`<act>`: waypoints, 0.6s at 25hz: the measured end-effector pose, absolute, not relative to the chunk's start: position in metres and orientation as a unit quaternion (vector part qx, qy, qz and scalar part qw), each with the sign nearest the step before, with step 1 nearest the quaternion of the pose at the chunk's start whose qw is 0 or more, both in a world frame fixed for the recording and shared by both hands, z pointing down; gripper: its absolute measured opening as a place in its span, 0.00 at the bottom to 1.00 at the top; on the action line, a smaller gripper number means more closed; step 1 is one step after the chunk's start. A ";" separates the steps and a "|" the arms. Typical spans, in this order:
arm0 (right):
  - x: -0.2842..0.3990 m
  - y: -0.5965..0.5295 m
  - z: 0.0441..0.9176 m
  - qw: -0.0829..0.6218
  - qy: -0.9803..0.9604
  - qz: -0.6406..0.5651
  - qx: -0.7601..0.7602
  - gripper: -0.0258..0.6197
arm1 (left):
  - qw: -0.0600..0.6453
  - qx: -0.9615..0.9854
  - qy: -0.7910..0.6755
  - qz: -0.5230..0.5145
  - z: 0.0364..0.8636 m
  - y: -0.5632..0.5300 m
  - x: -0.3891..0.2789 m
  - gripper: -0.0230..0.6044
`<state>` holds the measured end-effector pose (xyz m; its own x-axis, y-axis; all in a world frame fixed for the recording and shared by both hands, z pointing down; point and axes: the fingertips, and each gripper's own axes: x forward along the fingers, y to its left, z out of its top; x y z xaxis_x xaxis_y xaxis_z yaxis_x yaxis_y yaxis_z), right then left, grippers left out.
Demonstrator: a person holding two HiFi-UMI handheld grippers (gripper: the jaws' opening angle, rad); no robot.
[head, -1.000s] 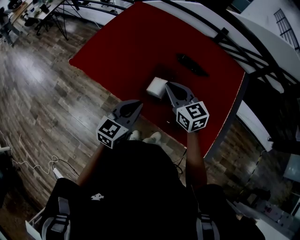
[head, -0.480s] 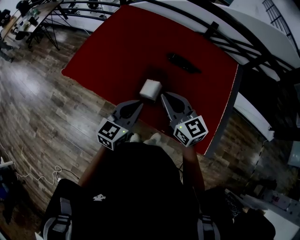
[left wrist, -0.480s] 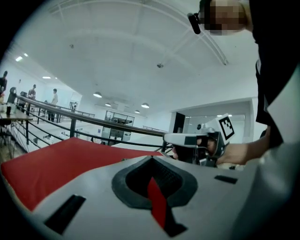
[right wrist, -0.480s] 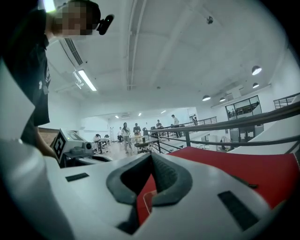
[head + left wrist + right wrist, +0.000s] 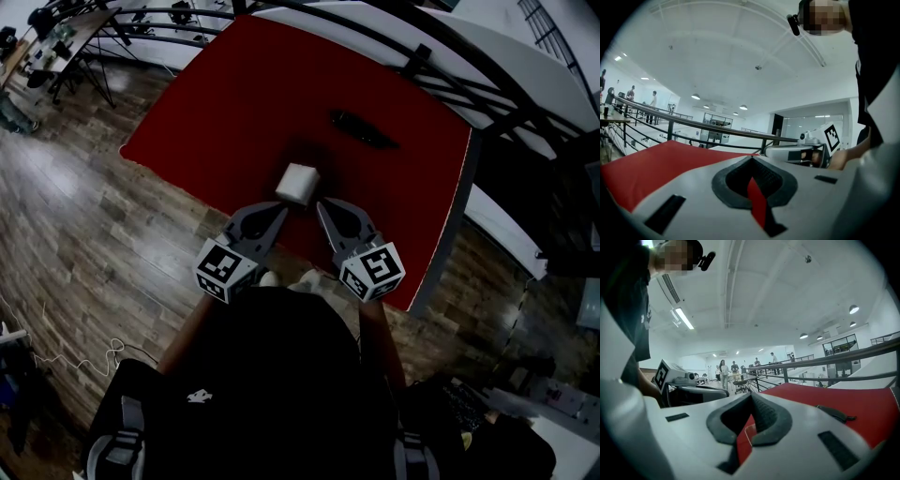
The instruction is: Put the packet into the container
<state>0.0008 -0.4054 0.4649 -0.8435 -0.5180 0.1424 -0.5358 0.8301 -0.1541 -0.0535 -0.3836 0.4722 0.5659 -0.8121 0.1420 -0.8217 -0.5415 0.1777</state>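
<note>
A small white container (image 5: 298,183) stands on the red table (image 5: 234,103) near its front edge. The dark packet (image 5: 364,131) lies flat farther back, to the right. It also shows as a dark strip (image 5: 834,413) in the right gripper view. Both grippers hover side by side at the table's near edge, short of the container. The left gripper (image 5: 279,212) is shut and empty, its jaws meeting at the tip (image 5: 751,158). The right gripper (image 5: 322,204) is shut on nothing too (image 5: 751,394). A pale edge of the container shows through its jaw slit.
A dark metal railing (image 5: 441,66) runs behind the table, and white surfaces lie beyond it. Wooden floor (image 5: 84,234) spreads to the left and below. The table's right edge (image 5: 448,234) has a pale border. Distant people and desks stand in the hall.
The right gripper has drawn back from beside the container toward the person. The left gripper has shifted slightly along with it. Container and packet stay in place.
</note>
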 end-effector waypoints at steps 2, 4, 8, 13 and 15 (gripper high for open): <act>0.000 -0.406 0.467 0.049 -0.955 0.096 0.276 0.07 | 0.117 0.877 -0.466 0.017 0.472 -0.386 -0.055 0.04; 0.001 -0.405 0.468 0.050 -0.954 0.097 0.278 0.07 | 0.121 0.877 -0.465 0.015 0.472 -0.387 -0.054 0.04; 0.001 -0.403 0.468 0.049 -0.954 0.095 0.279 0.07 | 0.121 0.876 -0.466 0.015 0.473 -0.385 -0.055 0.04; 0.002 -0.404 0.468 0.051 -0.954 0.094 0.280 0.07 | 0.122 0.872 -0.475 0.008 0.471 -0.388 -0.056 0.04; 0.004 -0.404 0.468 0.052 -0.954 0.094 0.280 0.07 | 0.123 0.867 -0.482 0.000 0.468 -0.389 -0.057 0.04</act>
